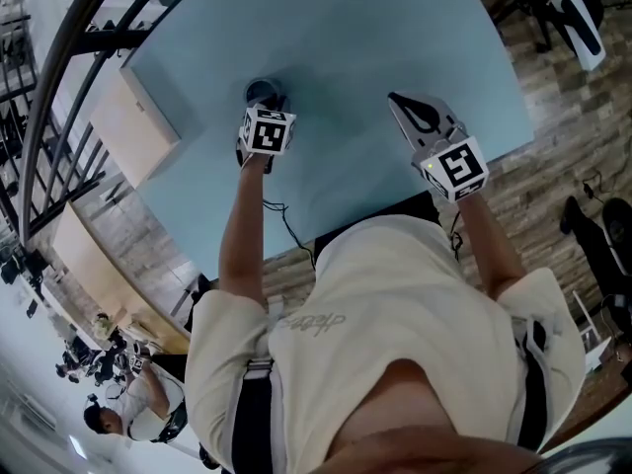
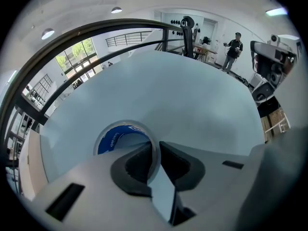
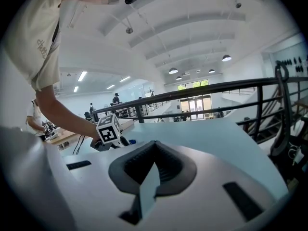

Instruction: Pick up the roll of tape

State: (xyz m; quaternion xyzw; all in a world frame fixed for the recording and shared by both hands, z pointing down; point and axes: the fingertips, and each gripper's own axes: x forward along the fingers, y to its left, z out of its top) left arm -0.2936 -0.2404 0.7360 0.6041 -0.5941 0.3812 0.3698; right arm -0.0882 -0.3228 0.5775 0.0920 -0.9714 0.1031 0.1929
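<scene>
On the pale blue table, toward 11 o'clock from the middle of the head view, the roll of tape is lying flat, with its blue inner core facing up. The left gripper is pointing steeply down onto it from 6 o'clock. Its jaws are pinching the ring's wall at the near edge: one dark pad is sitting inside the hole and the other is pressing on the outer face, with only the thin wall between them. In the head view the gripper's marker cube is covering most of the roll, leaving only an arc showing at 12 o'clock of the cube.

At 3 o'clock of the left gripper, well apart from it, the right gripper is hovering over the table and pointing toward 11 o'clock. Its jaws are meeting at the tips and gripping nothing. In the right gripper view the person's bare forearm is reaching in from 10 o'clock.

A dark railing is curving round the table's far side, and a person is standing well beyond it at 1 o'clock in the left gripper view
</scene>
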